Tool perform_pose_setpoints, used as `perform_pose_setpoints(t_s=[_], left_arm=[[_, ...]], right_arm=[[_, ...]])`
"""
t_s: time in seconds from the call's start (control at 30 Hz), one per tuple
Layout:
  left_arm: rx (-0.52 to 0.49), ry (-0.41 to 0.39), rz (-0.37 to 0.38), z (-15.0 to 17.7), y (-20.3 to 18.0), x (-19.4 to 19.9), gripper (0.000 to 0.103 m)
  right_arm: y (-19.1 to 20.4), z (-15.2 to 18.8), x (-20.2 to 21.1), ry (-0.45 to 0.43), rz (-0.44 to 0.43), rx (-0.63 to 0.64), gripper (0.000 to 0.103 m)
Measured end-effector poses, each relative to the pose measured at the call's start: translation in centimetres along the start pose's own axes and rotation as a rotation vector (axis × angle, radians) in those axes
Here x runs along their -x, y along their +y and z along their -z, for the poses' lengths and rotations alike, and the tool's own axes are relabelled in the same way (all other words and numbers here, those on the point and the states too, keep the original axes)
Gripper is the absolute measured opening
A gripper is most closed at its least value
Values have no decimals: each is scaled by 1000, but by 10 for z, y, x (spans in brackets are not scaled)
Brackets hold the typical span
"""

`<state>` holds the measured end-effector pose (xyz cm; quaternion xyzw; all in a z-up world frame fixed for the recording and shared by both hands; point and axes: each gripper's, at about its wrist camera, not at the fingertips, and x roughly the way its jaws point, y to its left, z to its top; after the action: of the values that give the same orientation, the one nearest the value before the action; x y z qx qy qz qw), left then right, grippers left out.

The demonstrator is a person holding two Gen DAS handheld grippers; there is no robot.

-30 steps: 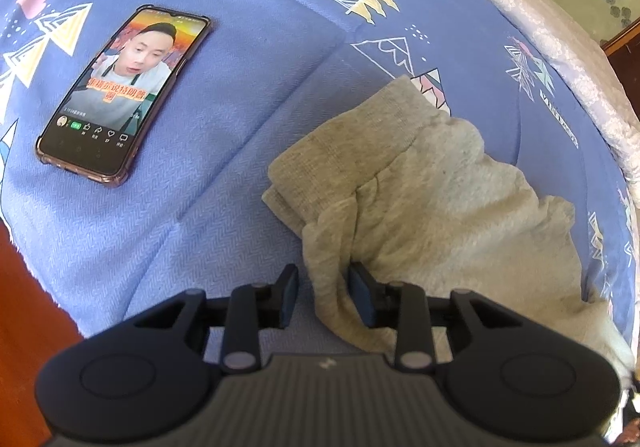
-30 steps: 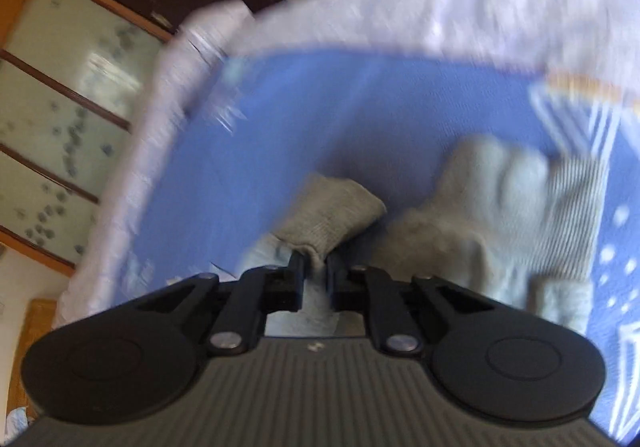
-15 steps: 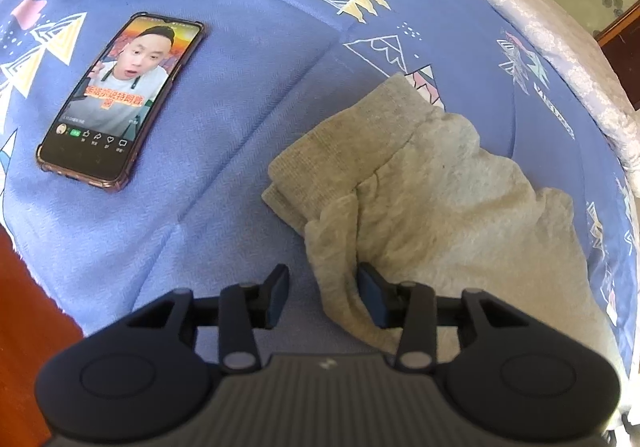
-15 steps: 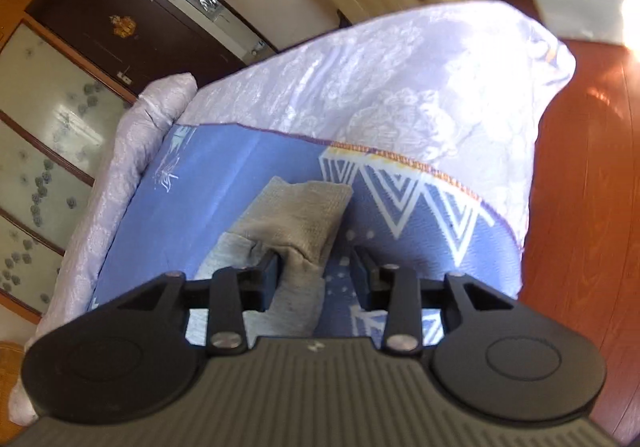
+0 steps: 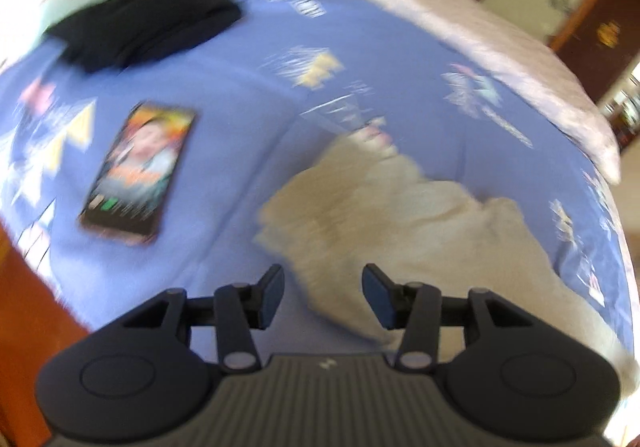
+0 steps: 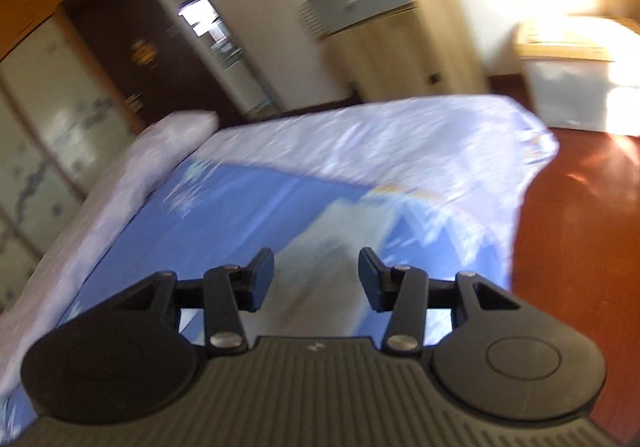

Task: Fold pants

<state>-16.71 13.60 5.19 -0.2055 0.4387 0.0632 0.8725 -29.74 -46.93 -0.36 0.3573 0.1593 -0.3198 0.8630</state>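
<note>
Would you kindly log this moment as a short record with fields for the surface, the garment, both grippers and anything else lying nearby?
surface: bed with blue patterned sheet
garment: grey pants, bunched on the sheet, held by neither gripper
left gripper: open, above the pants' near edge
right gripper: open, pants beyond it
nearby: phone with lit screen; black garment beyond it
image quality: both views blurred

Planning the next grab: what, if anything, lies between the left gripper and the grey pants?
Nothing visible. The open left gripper sits right over the grey pants; the phone and black garment lie off to its left.
</note>
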Motion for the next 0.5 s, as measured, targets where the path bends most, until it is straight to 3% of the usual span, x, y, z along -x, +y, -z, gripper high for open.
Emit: perform_pose_setpoints(t_s=[0.2,0.33,0.5], left_arm=[[-213,-24,-19,5,-71,-30,44],[-332,-6,-113,23,-108,-57,45],[-373,36,-156,50,-123,-78,51]], right_arm=[[72,56,-15,268,-217,141,50],[103,96,-12,427,-297,221,50],[121,127,-5,535,-357,297,50]])
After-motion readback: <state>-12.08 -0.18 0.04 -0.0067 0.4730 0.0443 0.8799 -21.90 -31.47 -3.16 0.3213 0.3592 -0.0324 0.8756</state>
